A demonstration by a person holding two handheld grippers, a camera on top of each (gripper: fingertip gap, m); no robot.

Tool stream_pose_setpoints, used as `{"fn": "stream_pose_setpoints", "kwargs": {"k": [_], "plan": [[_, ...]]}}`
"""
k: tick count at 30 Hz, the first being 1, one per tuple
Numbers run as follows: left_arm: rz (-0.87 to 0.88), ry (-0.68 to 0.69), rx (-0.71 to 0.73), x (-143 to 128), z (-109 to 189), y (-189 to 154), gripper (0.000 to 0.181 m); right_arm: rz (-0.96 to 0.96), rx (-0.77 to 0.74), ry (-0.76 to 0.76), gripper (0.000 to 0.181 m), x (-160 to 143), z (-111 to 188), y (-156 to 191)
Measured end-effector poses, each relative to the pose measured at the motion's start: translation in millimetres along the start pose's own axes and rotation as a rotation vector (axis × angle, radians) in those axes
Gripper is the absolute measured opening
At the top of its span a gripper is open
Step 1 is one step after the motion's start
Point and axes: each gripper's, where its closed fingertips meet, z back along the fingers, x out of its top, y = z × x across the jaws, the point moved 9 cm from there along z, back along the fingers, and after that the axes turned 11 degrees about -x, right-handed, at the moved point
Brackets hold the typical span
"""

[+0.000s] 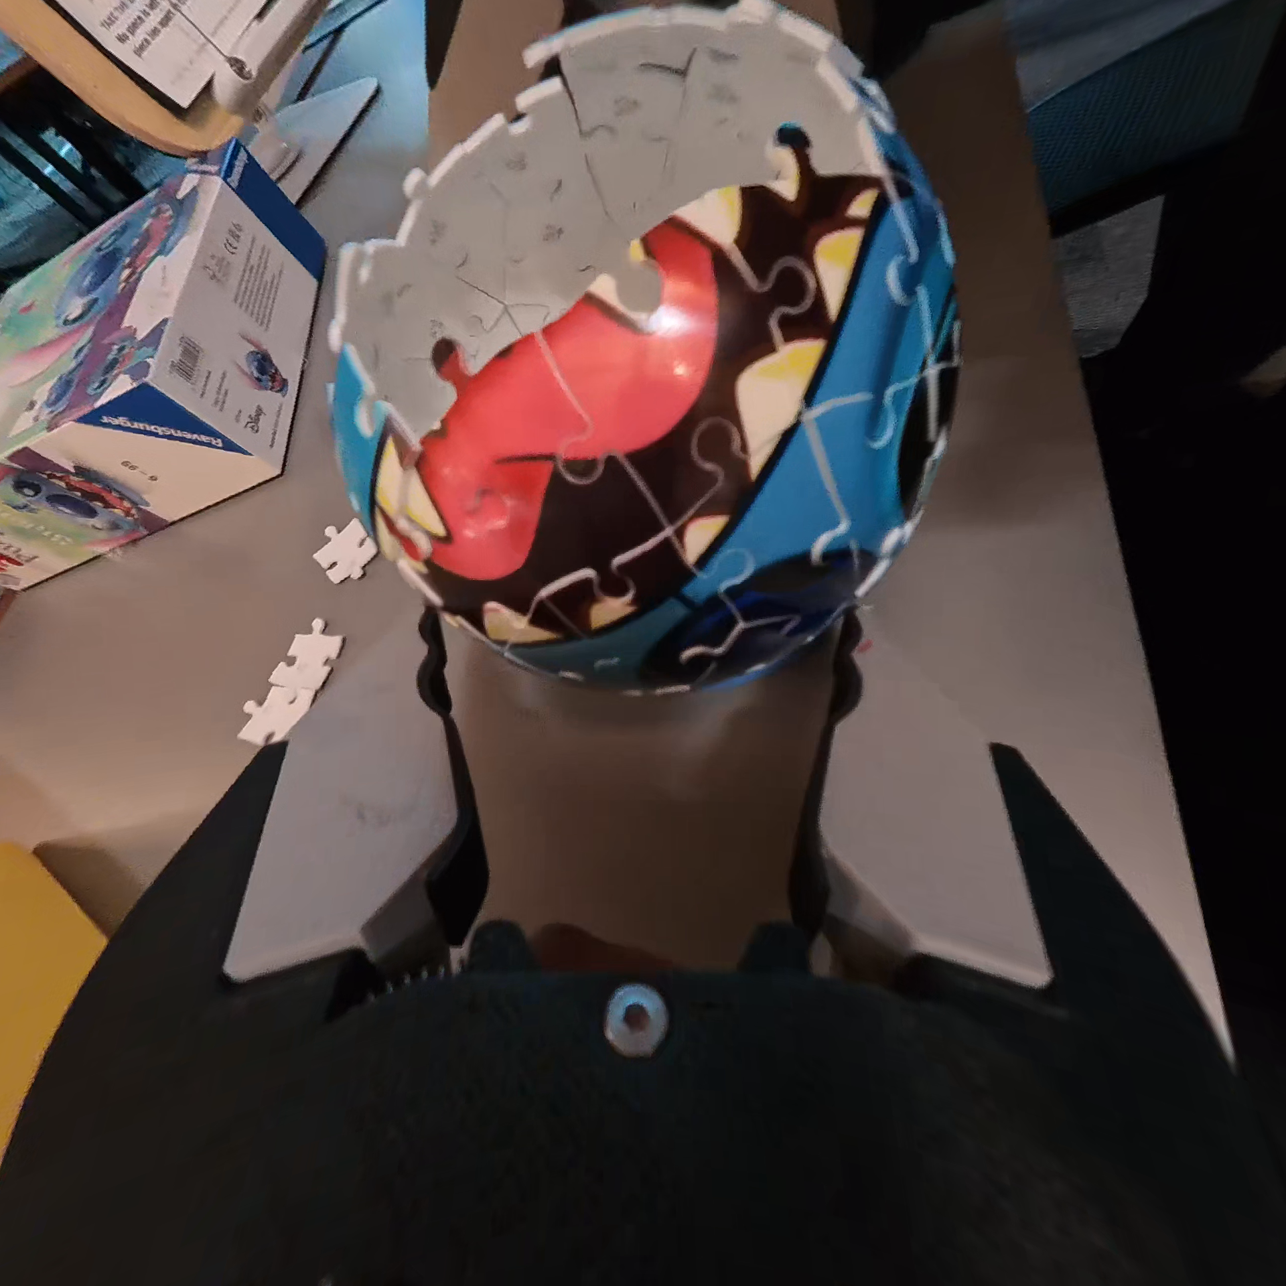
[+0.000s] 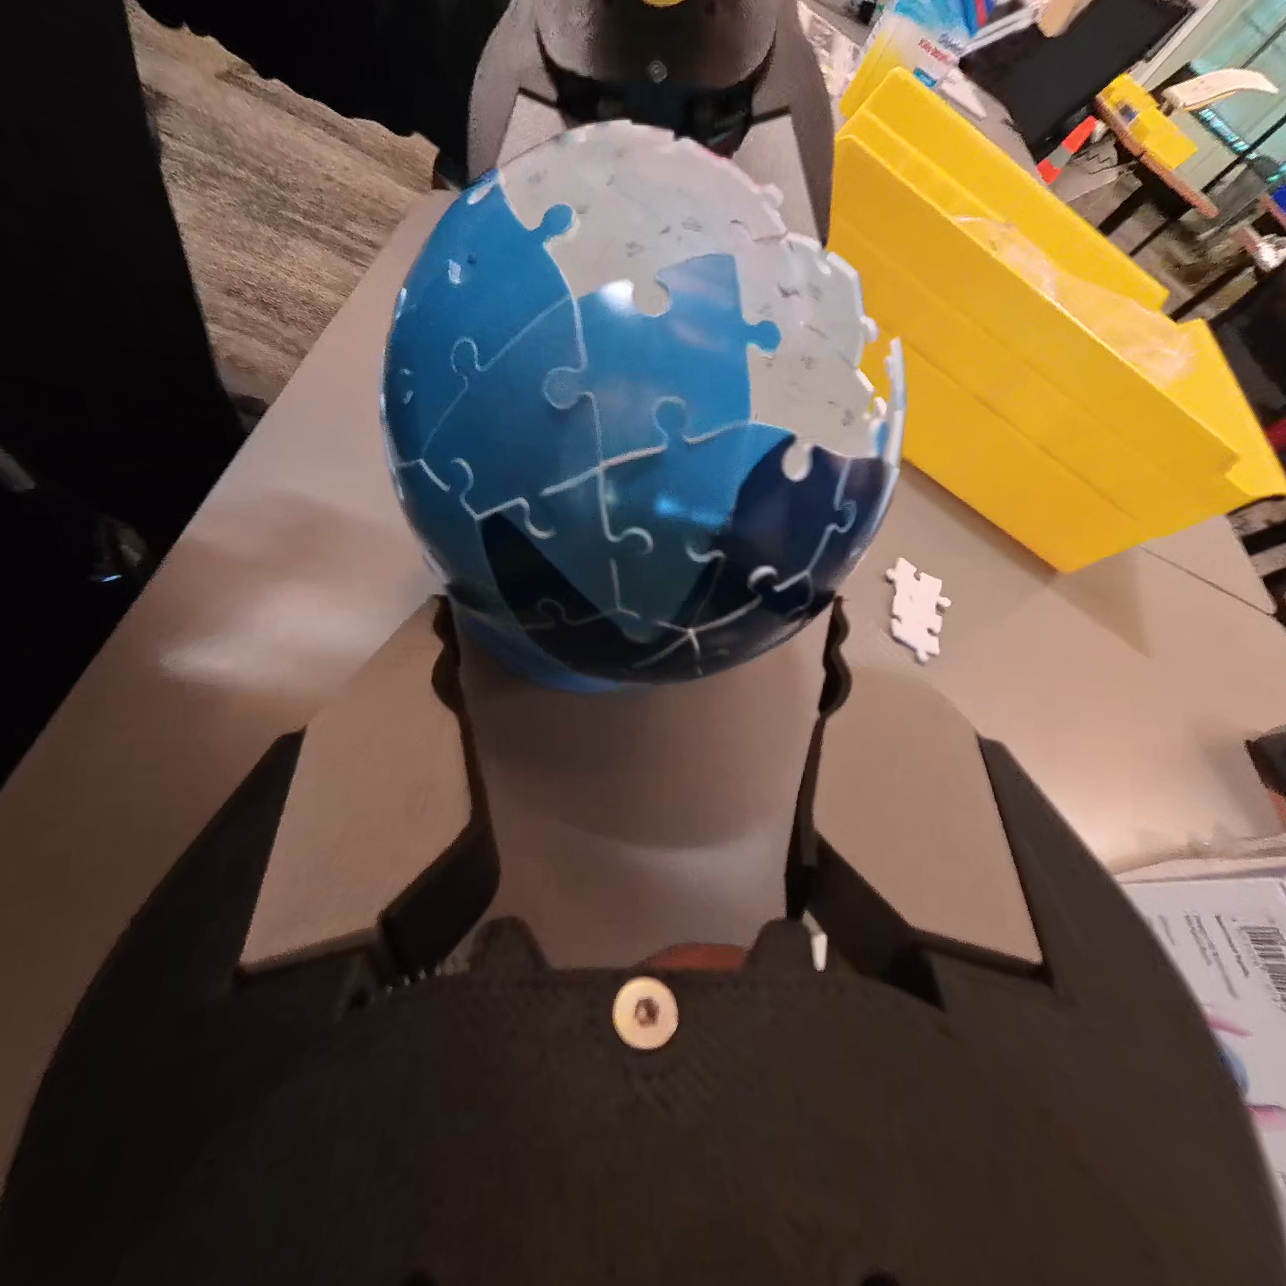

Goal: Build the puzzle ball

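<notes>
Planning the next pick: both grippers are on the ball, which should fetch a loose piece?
Left, probably. The loose white pieces lie just beside the left gripper on the table; the right gripper can hold the puzzle ball meanwhile. Close call, though.

Left gripper (image 1: pixel 640 619) clamps unfinished puzzle ball (image 1: pixel 647 390); loose pieces (image 1: pixel 292 682), box (image 1: pixel 160 362) left.

printed text on puzzle box (image 1: pixel 209 334), sheet above it (image 1: pixel 146 49), barcoded paper (image 2: pixel 1225 953).
</notes>
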Motion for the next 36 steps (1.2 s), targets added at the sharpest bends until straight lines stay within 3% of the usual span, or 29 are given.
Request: {"fn": "stream_pose_setpoints", "kwargs": {"k": [6,13,18,22,27,30,33,36], "plan": [[0.042,-0.011,0.003,-1.0,-2.0,-2.9,0.113,-0.019,-0.046,-0.012,0.109,1.0,-5.7,6.3],[0.324,-0.119,-0.131,0.7,9.3,2.2,0.111,-0.317,0.129,0.064,0.107,-4.2,-12.0,-1.2],[0.360,-0.203,-0.070,-5.8,22.0,5.2,0.099,-0.398,0.112,0.109,0.097,-11.5,-10.7,-8.9],[0.211,-0.215,0.047,-3.7,27.6,-1.3,0.104,-0.304,0.004,0.057,0.099,-7.0,-1.6,-3.8],[0.010,-0.048,0.152,-3.6,14.6,-4.6,0.108,0.036,-0.228,0.022,0.096,3.3,2.6,12.6],[-0.062,-0.018,0.205,-2.2,7.3,-4.3,0.110,0.129,-0.305,0.043,0.097,3.8,-1.8,17.4],[-0.037,-0.011,0.208,-1.5,5.8,-3.7,0.109,0.163,-0.342,0.050,0.098,4.9,-4.9,17.9],[0.097,-0.042,0.121,0.1,10.9,-3.6,0.109,0.036,-0.259,0.038,0.099,6.5,-5.2,14.3]]}}
